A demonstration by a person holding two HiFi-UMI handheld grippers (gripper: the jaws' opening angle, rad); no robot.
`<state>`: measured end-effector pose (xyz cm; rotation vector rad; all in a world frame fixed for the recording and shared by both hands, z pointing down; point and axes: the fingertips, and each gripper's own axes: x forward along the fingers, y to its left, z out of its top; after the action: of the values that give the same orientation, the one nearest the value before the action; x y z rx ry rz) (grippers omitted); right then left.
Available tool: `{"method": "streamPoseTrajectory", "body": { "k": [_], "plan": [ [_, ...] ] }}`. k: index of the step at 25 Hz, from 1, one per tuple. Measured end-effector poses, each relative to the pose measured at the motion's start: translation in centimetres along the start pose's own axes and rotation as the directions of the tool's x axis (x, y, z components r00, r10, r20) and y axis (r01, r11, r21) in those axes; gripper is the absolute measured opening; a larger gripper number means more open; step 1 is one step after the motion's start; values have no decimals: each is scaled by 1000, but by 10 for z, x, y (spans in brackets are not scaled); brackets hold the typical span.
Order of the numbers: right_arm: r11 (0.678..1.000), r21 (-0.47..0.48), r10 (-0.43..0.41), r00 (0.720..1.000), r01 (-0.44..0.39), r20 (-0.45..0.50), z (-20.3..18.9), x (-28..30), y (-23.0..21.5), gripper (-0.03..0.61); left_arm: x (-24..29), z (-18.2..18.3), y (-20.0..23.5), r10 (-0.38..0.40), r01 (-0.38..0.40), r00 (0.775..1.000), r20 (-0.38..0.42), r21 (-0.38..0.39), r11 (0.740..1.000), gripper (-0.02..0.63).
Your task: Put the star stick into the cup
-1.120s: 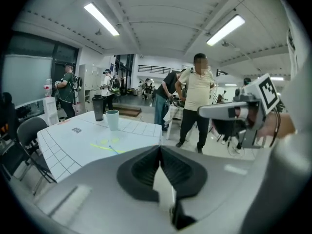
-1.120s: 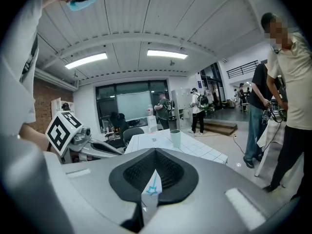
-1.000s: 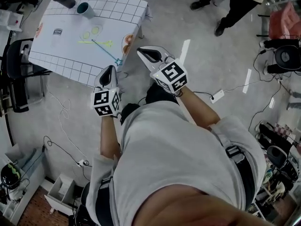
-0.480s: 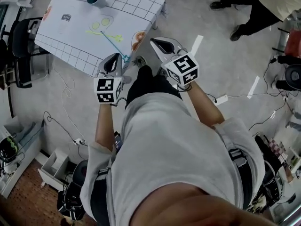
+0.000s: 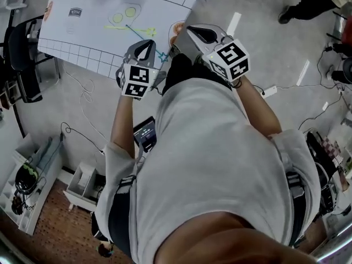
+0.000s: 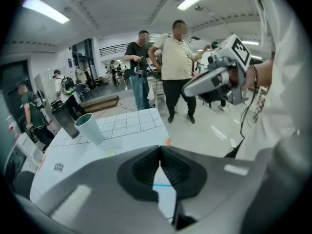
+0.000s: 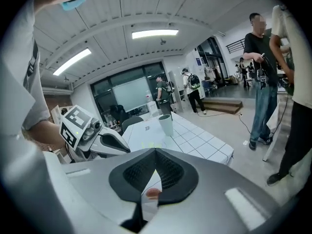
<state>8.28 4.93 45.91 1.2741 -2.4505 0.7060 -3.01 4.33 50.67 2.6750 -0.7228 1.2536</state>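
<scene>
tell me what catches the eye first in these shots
Two marker-cubed tools, the left tool and the right tool, both shut and empty, are held out at the near edge of a white gridded table. On it the blue star stick lies just ahead of the left tool, and the teal cup stands near the far edge.

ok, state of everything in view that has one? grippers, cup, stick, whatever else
left gripper: shut, nothing between the jaws.
right gripper: shut, nothing between the jaws.
star stick: lying flat on the table, not held.
cup: upright on the table, mouth up, no stick in it.
dark tumbler: upright, right beside the cup.
</scene>
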Motion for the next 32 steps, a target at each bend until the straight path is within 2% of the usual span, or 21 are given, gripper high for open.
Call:
{"method": "streamPoseTrajectory", "body": {
  "k": [2,4,9,11,15,19,21,23,25,27,29,32],
  "plan": [
    [1000,-6,-1,1000,1,-26,-2,13,-2,0,11,-8,4,-54,58,998,-44,89,994,3],
    [1000,-1,-2,999,1,-50,-6,23,-2,0,21,-20,6,-107,123,989,-98,174,977,3],
    [999,48,29,993,-24,-112,-23,51,9,0,38,-52,12,-173,244,957,-232,324,914,3],
    [998,47,53,990,-47,-134,-28,65,14,0,41,-63,13,-193,289,943,-272,377,880,3],
    [996,52,82,984,-74,-158,-31,83,18,0,46,-88,13,-224,385,907,-355,493,780,3],
    [995,54,87,982,-79,-169,-32,93,20,0,54,-102,16,-227,452,877,-423,569,686,16],
    [995,59,86,981,-77,-172,-33,94,21,0,58,-108,14,-216,482,864,-455,622,616,60],
    [995,62,82,981,-72,-177,-36,94,21,0,62,-113,9,-204,510,852,-482,675,534,81],
    [996,63,77,980,-67,-182,-37,94,21,0,65,-118,3,-196,534,840,-506,710,458,89],
    [996,60,72,980,-62,-183,-36,94,20,0,70,-123,-1,-182,554,829,-528,733,394,89],
    [997,58,64,981,-55,-182,-35,93,18,0,75,-128,-2,-161,567,820,-549,747,347,87],
    [998,58,48,982,-38,-183,-35,90,15,0,76,-132,-4,-161,602,796,-583,737,308,59]
  ]
}}
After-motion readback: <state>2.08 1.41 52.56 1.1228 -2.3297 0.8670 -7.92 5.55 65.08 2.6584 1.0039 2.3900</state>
